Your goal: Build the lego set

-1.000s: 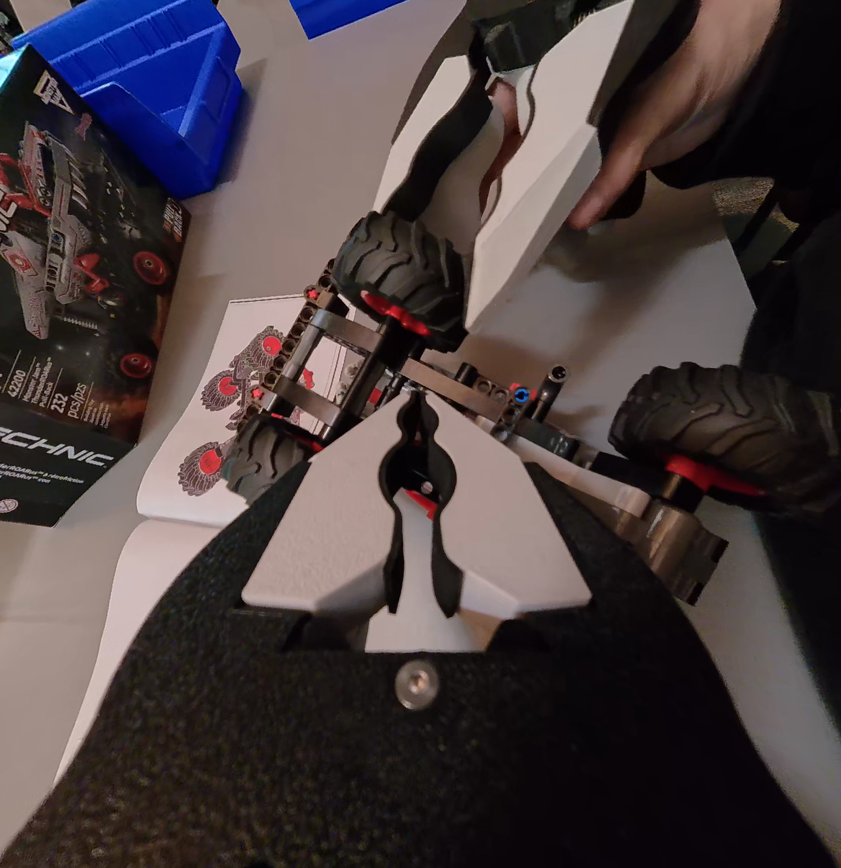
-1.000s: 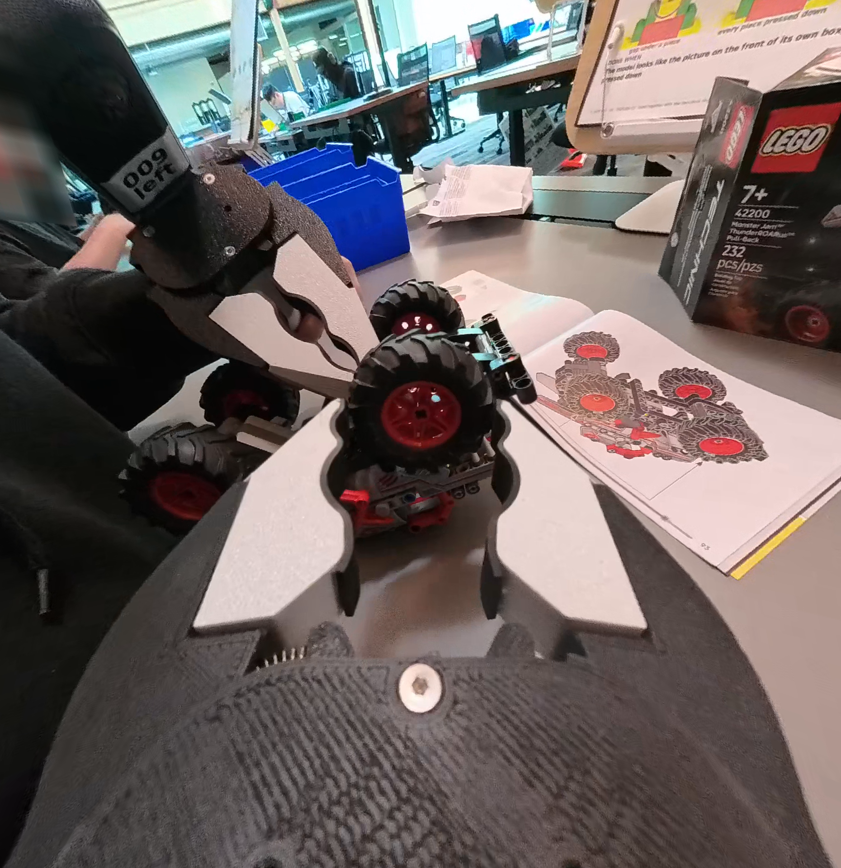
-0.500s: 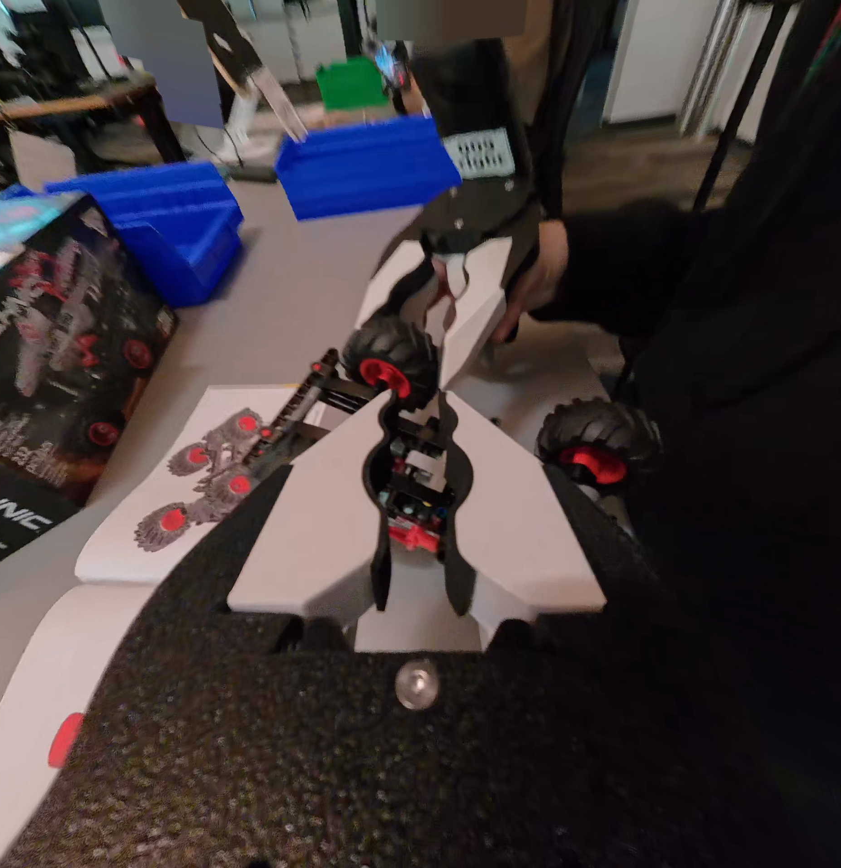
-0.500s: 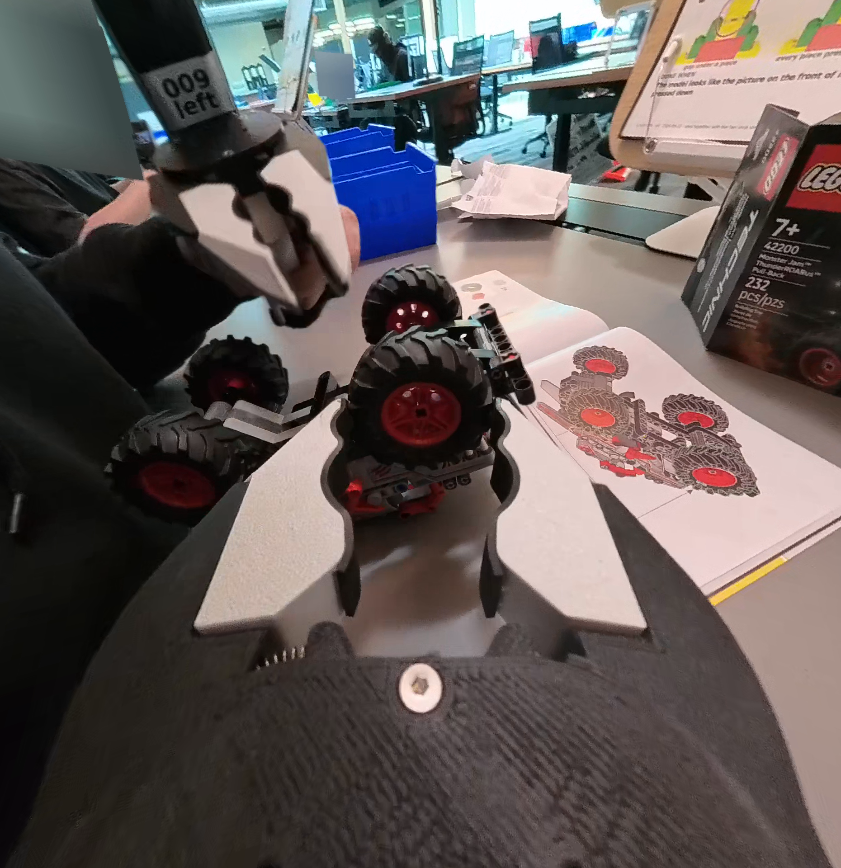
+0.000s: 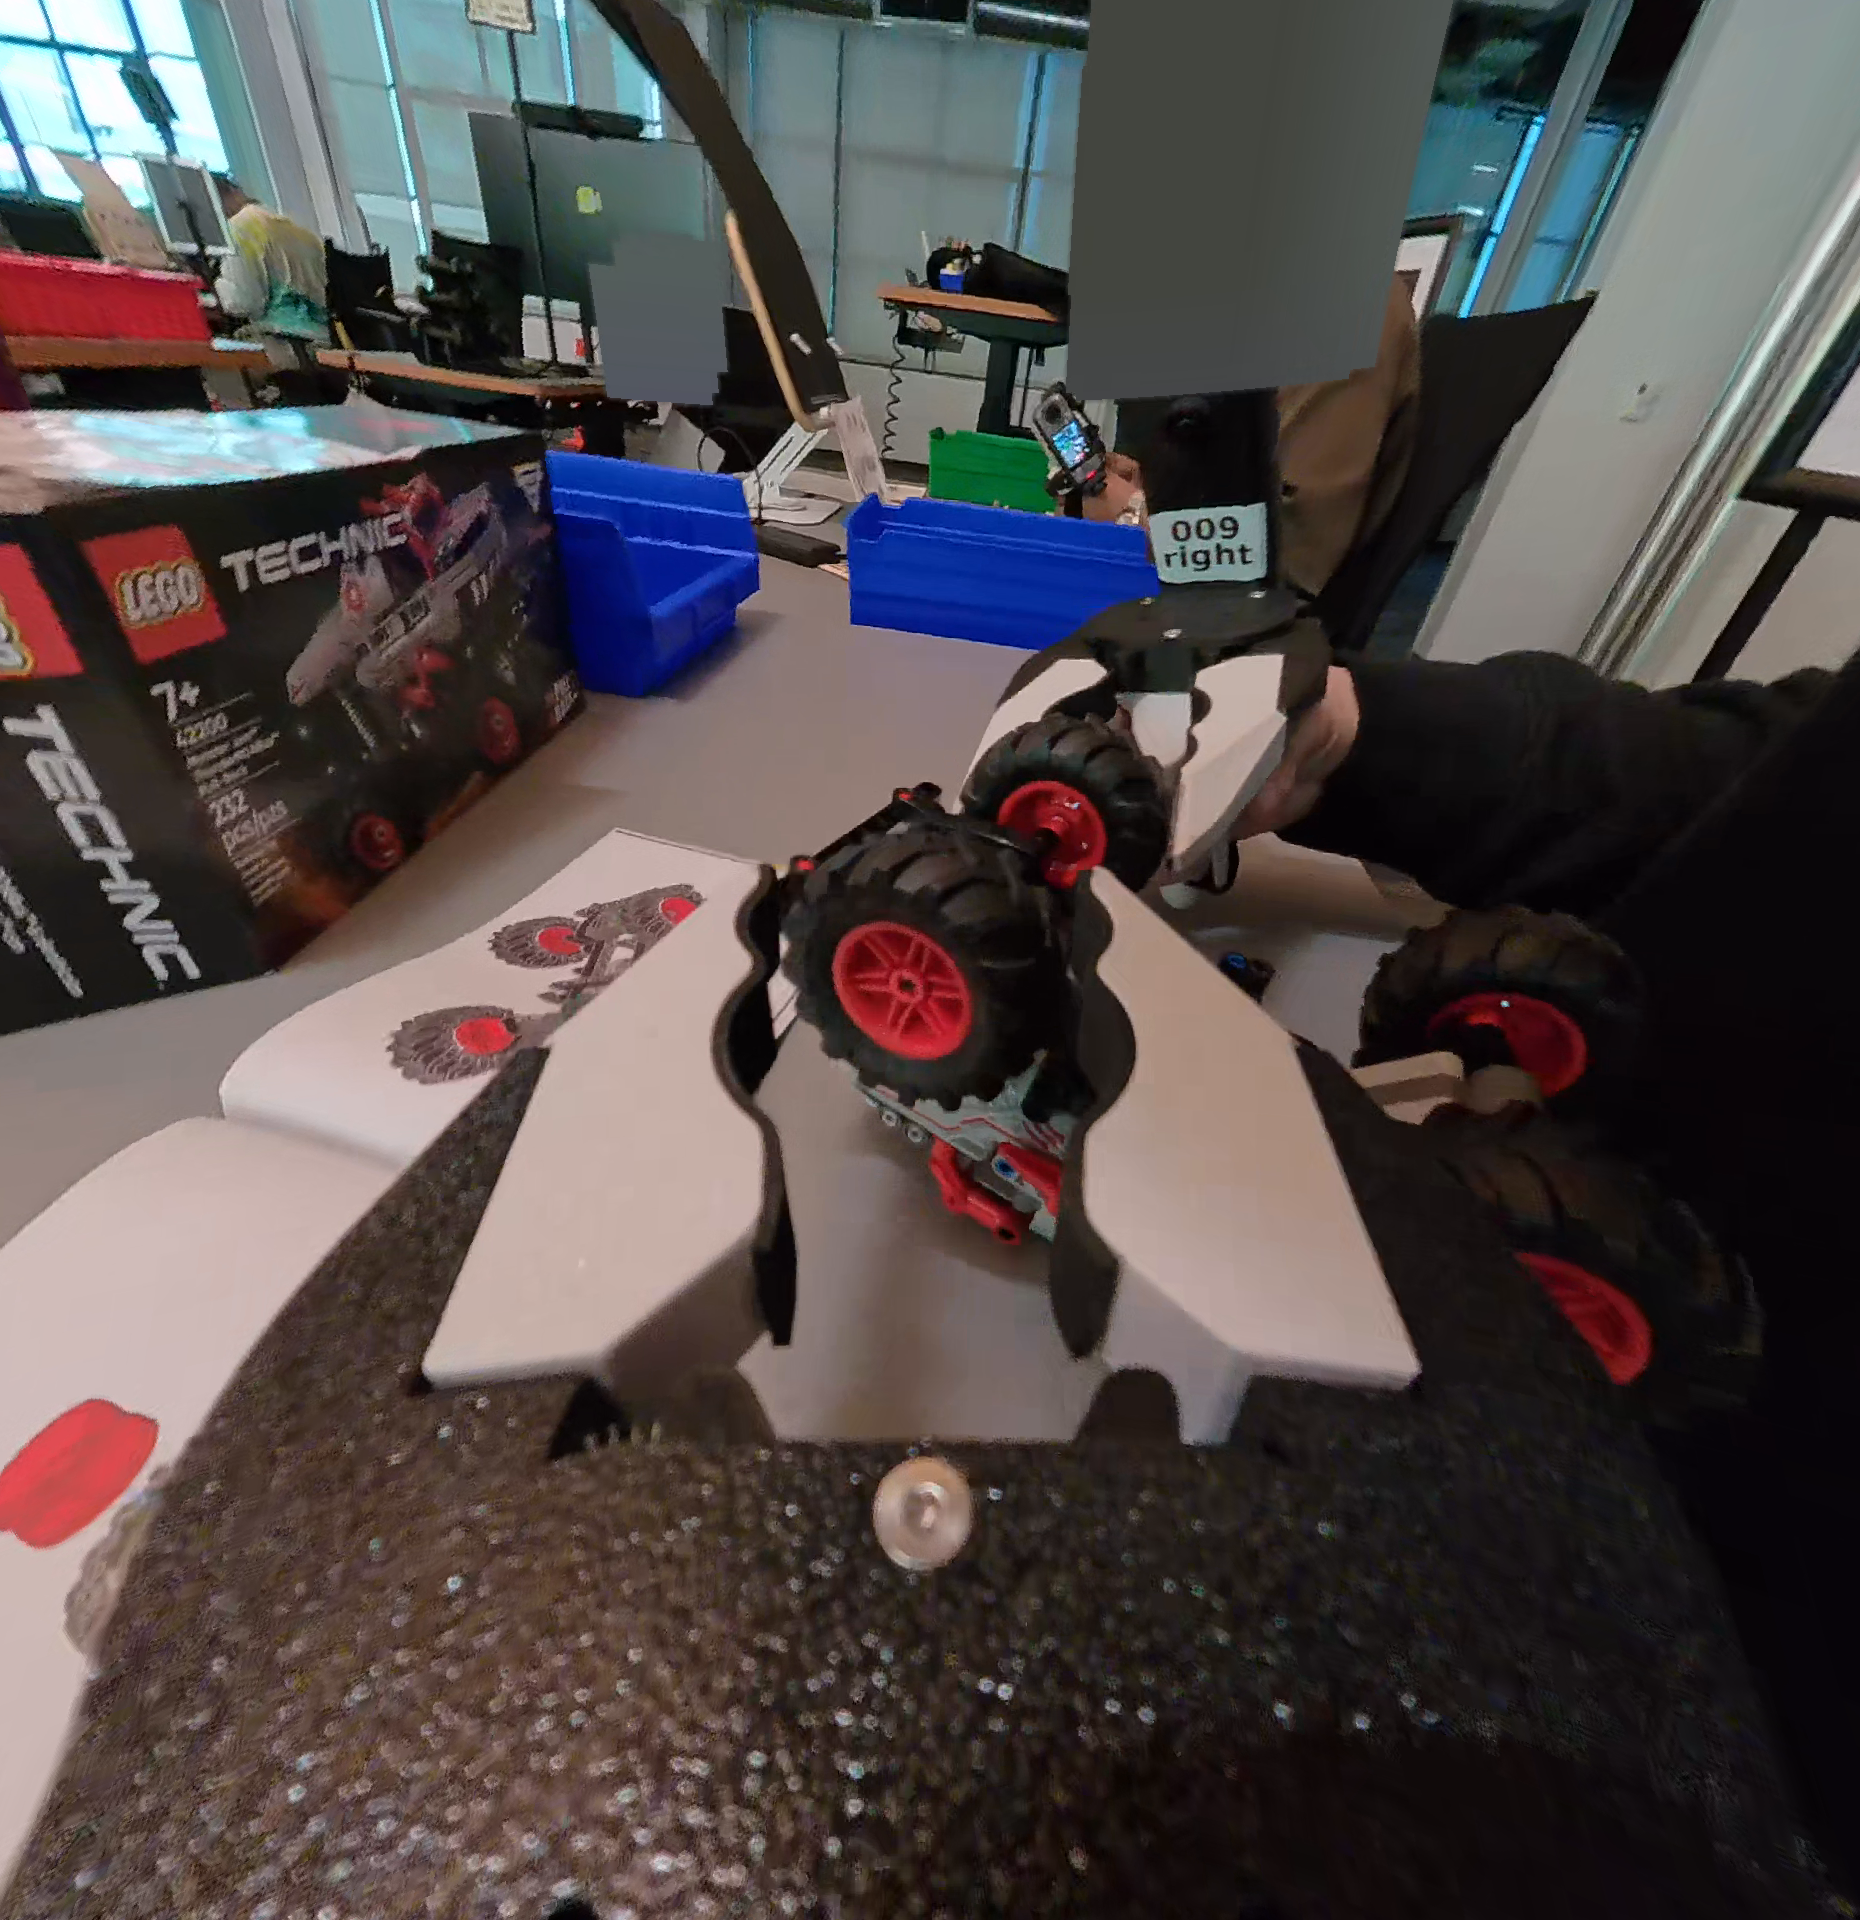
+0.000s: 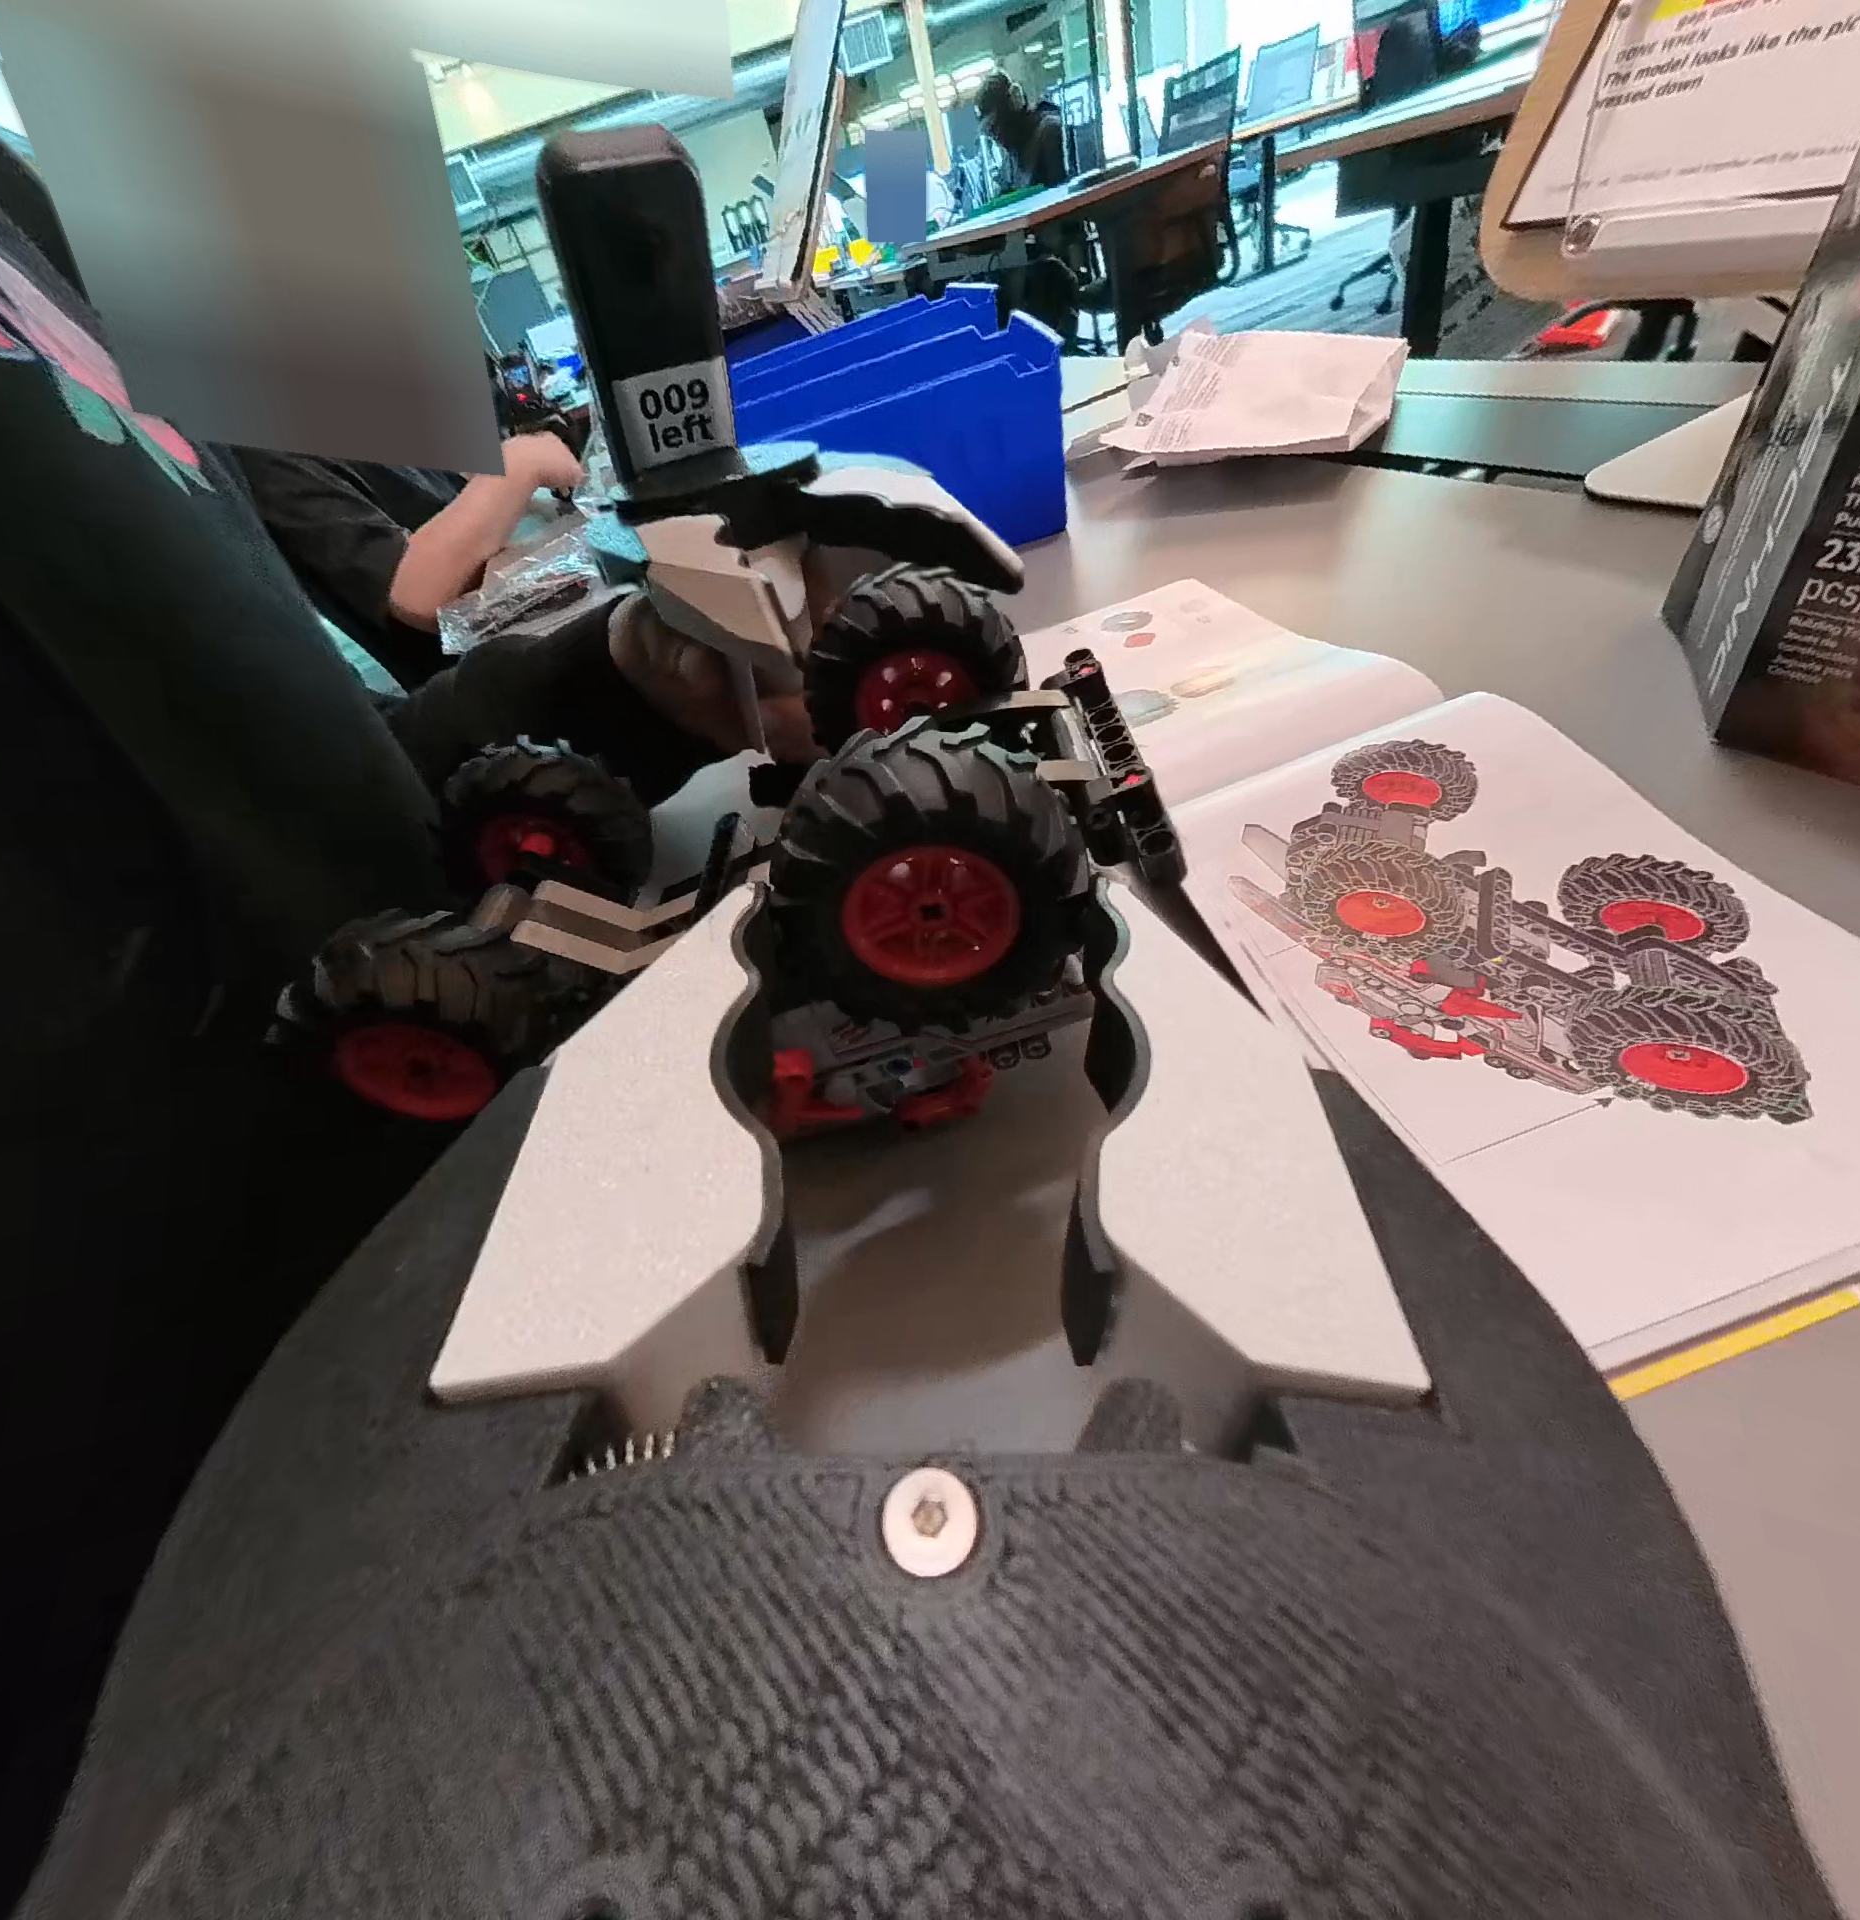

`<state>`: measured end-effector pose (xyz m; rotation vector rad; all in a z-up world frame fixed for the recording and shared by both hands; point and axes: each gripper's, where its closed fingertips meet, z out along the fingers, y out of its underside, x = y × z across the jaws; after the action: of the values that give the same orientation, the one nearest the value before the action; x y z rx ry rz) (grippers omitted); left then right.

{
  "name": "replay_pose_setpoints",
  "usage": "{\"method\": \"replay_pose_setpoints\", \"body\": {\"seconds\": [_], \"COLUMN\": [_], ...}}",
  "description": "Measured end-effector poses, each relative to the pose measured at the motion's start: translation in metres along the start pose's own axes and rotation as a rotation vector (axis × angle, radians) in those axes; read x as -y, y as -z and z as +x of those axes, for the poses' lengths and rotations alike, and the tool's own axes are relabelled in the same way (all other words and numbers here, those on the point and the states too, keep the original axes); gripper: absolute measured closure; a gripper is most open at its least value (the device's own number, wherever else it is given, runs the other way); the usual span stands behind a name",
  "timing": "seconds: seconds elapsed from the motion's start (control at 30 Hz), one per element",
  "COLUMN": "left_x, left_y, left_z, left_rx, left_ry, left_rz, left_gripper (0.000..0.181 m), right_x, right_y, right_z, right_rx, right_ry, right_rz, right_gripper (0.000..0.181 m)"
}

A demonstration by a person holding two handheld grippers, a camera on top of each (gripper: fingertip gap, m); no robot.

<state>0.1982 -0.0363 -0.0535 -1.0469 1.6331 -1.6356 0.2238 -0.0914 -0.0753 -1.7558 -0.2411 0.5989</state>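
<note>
The Lego truck [image 6: 1009,1039] has a grey and red body and black tyres with red hubs. It is tipped up over the table. My right gripper [image 6: 926,899] is shut on one wheel [image 6: 931,914] of the raised axle. My left gripper [image 5: 926,894] is shut on the opposite wheel [image 5: 926,987] of that axle, with a jaw against each side of the tyre. Each gripper shows in the other's view: the right gripper [image 5: 1123,810] and the left gripper [image 6: 879,655]. The other two wheels [image 6: 417,1029] hang low, towards the person.
The open instruction booklet [image 6: 1528,1039] lies on the grey table beside the truck. The black set box [image 5: 230,707] stands behind it. Two blue bins [image 5: 645,582] and a white paper bag [image 6: 1258,395] sit further back. The person's dark sleeves are close by. The tips of one gripper are about 7 cm away from the tips of the other.
My left gripper was shut low by the chassis. It rose, opened wide and came round a wheel. My right gripper has kept hold of its wheel.
</note>
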Motion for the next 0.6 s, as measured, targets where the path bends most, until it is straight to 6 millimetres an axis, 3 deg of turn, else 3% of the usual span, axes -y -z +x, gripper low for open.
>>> {"method": "replay_pose_setpoints", "body": {"seconds": [0.17, 0.6], "left_x": [-0.009, -0.016], "left_y": [0.003, -0.001], "left_z": [-0.006, 0.004], "left_rx": [0.039, -0.014], "left_ry": [0.026, 0.065], "left_rz": [-0.031, -0.057], "left_gripper": [0.121, 0.115], "right_x": [0.0, 0.003], "right_y": [-0.001, -0.004], "right_z": [0.002, -0.001], "right_rx": [0.028, 0.083], "right_ry": [-0.063, -0.11], "right_rz": [0.036, 0.068], "right_gripper": [0.123, 0.123]}}
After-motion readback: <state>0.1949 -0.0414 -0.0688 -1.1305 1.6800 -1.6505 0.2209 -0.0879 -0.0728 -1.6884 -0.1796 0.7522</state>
